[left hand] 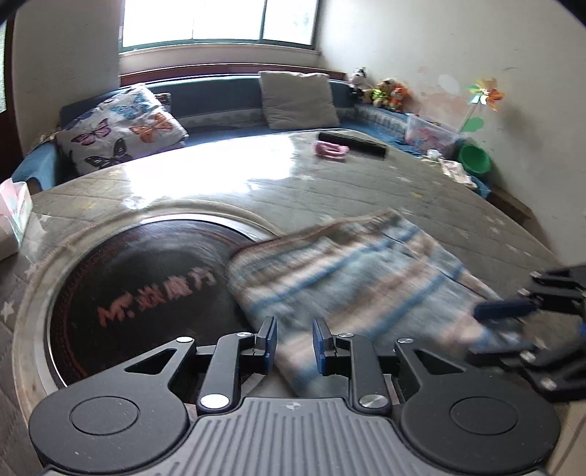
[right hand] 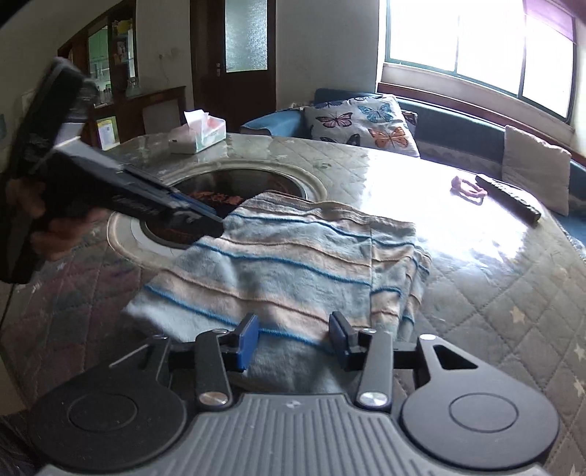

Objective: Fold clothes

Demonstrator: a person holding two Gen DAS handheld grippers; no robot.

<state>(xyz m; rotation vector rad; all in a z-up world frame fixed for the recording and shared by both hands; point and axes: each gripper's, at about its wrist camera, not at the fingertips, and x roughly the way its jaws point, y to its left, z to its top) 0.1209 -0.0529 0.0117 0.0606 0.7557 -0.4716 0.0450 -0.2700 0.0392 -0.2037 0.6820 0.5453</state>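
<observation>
Folded blue-and-beige striped cloth [right hand: 293, 263] flat on quilted grey desk [right hand: 494, 293]. Left gripper [left hand: 293, 338] apart, unclamped over cloth edge. Right gripper [right hand: 293, 338] apart, likewise unclamped.

A big window [left hand: 219, 22] is seen in the white wall [left hand: 439, 55], and bright light is let in. A blue bench [left hand: 219, 95] is placed under it, with a butterfly pillow [left hand: 121, 126]. A dark door [right hand: 241, 55] is seen too.

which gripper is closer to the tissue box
Left. The left gripper is at the striped cloth's far corner, toward the tissue box; the right gripper is at its near edge.
</observation>
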